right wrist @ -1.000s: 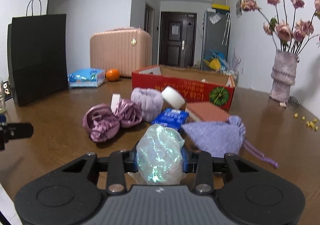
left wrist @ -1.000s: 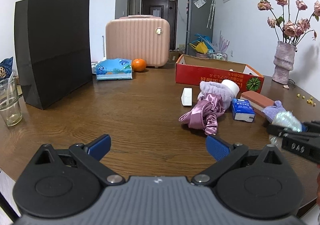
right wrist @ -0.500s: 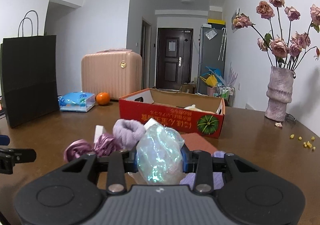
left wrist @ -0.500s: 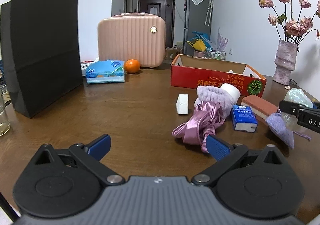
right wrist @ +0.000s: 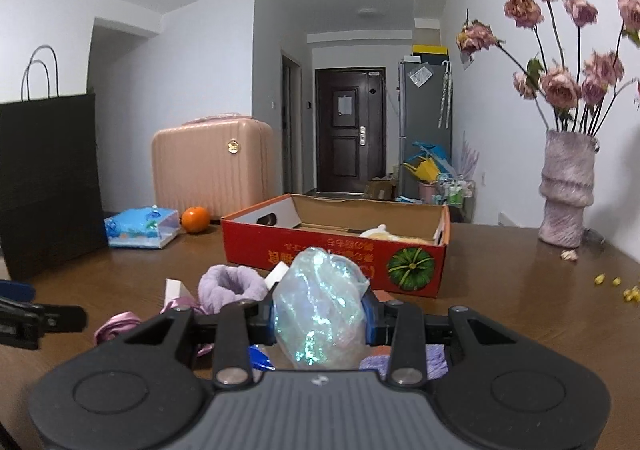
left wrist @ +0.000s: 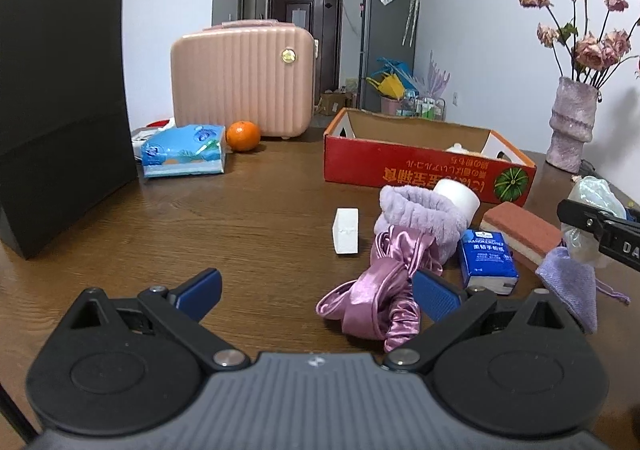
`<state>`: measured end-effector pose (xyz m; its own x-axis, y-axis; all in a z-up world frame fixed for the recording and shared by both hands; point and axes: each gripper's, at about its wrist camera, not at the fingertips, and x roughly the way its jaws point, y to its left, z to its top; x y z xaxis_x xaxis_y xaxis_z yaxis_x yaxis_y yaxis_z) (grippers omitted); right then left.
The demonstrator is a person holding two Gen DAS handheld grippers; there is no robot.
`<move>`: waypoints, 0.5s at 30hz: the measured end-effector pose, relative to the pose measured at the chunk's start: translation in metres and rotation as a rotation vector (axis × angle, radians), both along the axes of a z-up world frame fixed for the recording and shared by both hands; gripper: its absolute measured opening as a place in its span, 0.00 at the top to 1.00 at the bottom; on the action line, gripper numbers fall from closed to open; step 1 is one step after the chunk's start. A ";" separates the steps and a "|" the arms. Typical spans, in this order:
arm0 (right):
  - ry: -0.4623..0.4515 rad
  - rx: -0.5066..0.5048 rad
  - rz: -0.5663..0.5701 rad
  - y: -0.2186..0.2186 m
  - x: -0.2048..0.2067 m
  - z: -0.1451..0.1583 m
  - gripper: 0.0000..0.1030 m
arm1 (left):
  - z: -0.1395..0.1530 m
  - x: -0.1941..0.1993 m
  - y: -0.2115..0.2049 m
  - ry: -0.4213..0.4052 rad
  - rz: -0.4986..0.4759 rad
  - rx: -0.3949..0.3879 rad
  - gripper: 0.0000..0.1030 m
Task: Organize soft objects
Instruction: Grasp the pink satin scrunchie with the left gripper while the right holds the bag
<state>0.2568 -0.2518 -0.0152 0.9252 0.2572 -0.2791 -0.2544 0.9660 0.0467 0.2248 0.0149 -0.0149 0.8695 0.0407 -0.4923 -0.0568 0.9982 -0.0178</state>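
My right gripper [right wrist: 320, 320] is shut on an iridescent soft pouch [right wrist: 318, 310], held above the table in front of the open red cardboard box [right wrist: 332, 254]. From the left wrist view that pouch [left wrist: 596, 198] hangs at the far right. My left gripper [left wrist: 316, 288] stands open and empty, low over the table just before a pink satin scrunchie [left wrist: 380, 290]. Behind the scrunchie lie a fluffy lilac headband [left wrist: 420, 210], a blue tissue pack [left wrist: 486, 258] and a lilac drawstring bag [left wrist: 568, 282]. A pale soft item [right wrist: 380, 232] lies inside the box.
A white block [left wrist: 346, 230], a white roll [left wrist: 458, 194] and a brick-red sponge [left wrist: 524, 228] sit among the soft things. A black paper bag [left wrist: 60, 106] stands left, with a pink case [left wrist: 242, 78], an orange [left wrist: 243, 136] and a tissue packet [left wrist: 184, 150] behind. A vase of dried roses [right wrist: 566, 190] stands right.
Both grippers moved forward over the table toward the red box. The right gripper rose a little with the pouch, so the lilac bag now sits below it. The pink scrunchie is closer to my left fingers.
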 end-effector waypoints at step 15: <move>-0.028 0.046 -0.033 -0.007 -0.009 -0.007 0.64 | -0.021 0.057 -0.033 0.100 -0.045 0.031 0.00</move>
